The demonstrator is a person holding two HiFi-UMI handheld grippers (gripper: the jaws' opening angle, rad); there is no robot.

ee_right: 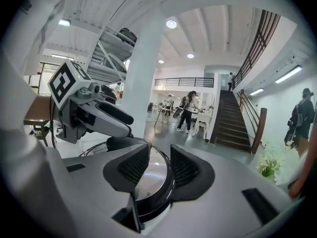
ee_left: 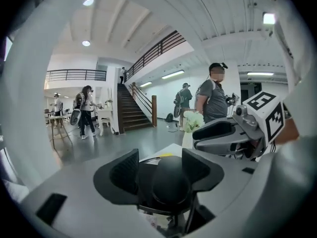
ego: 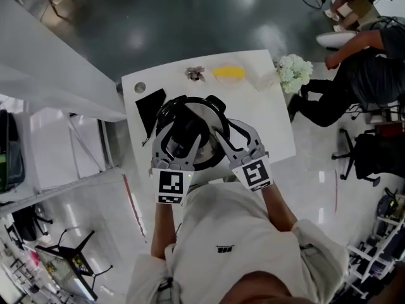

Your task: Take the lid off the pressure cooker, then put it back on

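Running the rig remotely, and here's how it looks on my screen. The pressure cooker [ee_right: 166, 193] sits near the middle of the white worktop [ego: 272, 119], right in front of the person, with both grippers on it.

The left gripper [ee_left: 161, 168] is about half open and clamped on the round black knob [ee_left: 171, 183] on top of the lid [ee_right: 153, 175]. In the left gripper view the knob fills the space between the two dark pads, and the right-hand pad is right up against it. The gripper points a bit downward, reaching in over the lid from the near side.

The right gripper [ee_right: 159, 168] is narrower. Its pads straddle the right edge of the cooker, one over the shiny steel of the lid and the other outside the black band under it. The rim fills the gap, so I read it as pinched on the edge — whether the pads bite the lid's rim or the pot's I can't tell.

The lid looks like it's on the pot in the right gripper view, with steel dome and black band lined up. I can't rule out a small gap.

Elsewhere on the worktop there's a yellow thing [ego: 228, 73] at the far edge, a bunch of white flowers [ego: 294, 71] at the far right corner and a black patch [ego: 150, 106] to the left of the cooker — all well apart from the grippers.
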